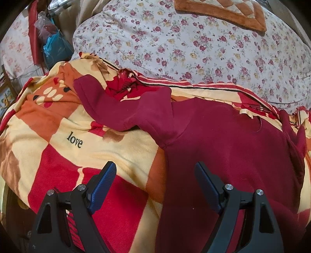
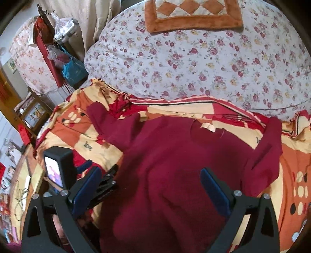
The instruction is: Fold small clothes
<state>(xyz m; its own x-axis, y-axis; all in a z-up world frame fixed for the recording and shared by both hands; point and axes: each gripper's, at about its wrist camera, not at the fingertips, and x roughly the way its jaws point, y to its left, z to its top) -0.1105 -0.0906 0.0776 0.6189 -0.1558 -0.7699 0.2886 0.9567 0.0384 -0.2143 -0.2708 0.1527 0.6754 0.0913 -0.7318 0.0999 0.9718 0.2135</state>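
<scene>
**On the blanket: maroon top spread out, both grippers spread wide**

Across the patterned fleece blanket (image 1: 120, 151) lies the maroon long-sleeved top (image 2: 175, 175), neck opening toward the far edge where the blanket meets the floral quilt (image 2: 194, 64). A pale neck label (image 2: 208, 126) shows at the collar. One sleeve (image 1: 108, 105) runs out toward the blanket's far left corner. The other sleeve (image 2: 268, 144) is bunched and raised in a fold near the right edge.

Left gripper (image 1: 155, 175): jaws apart, nothing between them, hovering over the near edge; one blue pad (image 1: 103, 186) over bare blanket, the other over the top's body side.

Right gripper (image 2: 151, 183): jaws apart, empty, poised above the lower body of the top. Whether the pads touch the cloth, cannot tell.

Word "love" (image 1: 74, 139) printed on the blanket, just beside the left sleeve. Brown checkered mat (image 2: 194, 15) sits on the quilt, well beyond the top.
</scene>
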